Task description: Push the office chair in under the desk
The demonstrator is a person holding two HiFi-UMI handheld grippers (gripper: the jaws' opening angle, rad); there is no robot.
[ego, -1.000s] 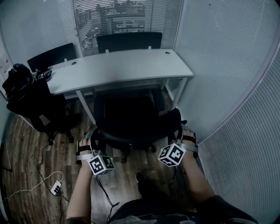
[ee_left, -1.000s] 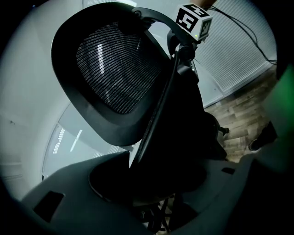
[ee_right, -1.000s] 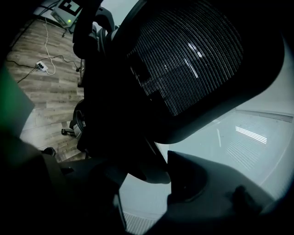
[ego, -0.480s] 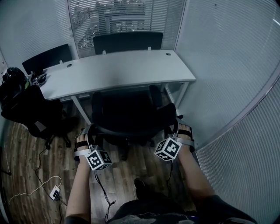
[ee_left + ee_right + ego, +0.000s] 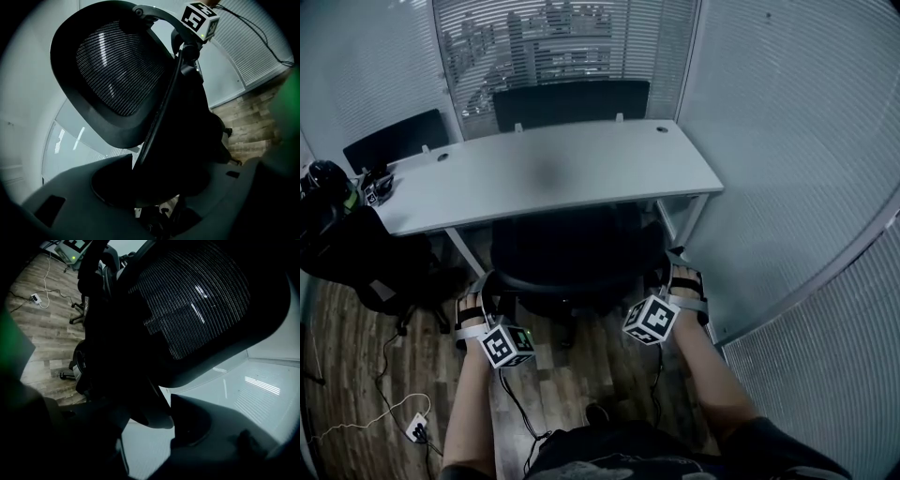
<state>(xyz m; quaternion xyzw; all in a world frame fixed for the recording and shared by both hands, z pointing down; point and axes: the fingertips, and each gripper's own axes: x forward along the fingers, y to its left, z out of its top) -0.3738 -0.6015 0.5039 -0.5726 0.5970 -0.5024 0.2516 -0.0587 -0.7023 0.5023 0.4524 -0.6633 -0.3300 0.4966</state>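
The black office chair (image 5: 567, 253) stands with its seat under the white desk (image 5: 553, 173), and only its mesh backrest (image 5: 117, 70) shows in front of the desk's near edge. My left gripper (image 5: 487, 286) grips the backrest's left edge. My right gripper (image 5: 673, 272) grips the right edge. In the left gripper view the backrest's dark frame runs down between the jaws of the left gripper (image 5: 150, 187). In the right gripper view the mesh backrest (image 5: 197, 296) sits likewise in the right gripper (image 5: 154, 418).
A second black chair (image 5: 356, 253) with a bag on it stands left of the desk. Two more chairs (image 5: 572, 98) sit behind the desk. Walls with blinds (image 5: 787, 187) close in at the right. A power strip (image 5: 414, 427) and cables lie on the wooden floor at the left.
The chair has rolled forward, so more of its seat now lies under the desktop. Both grippers have moved forward with the backrest.
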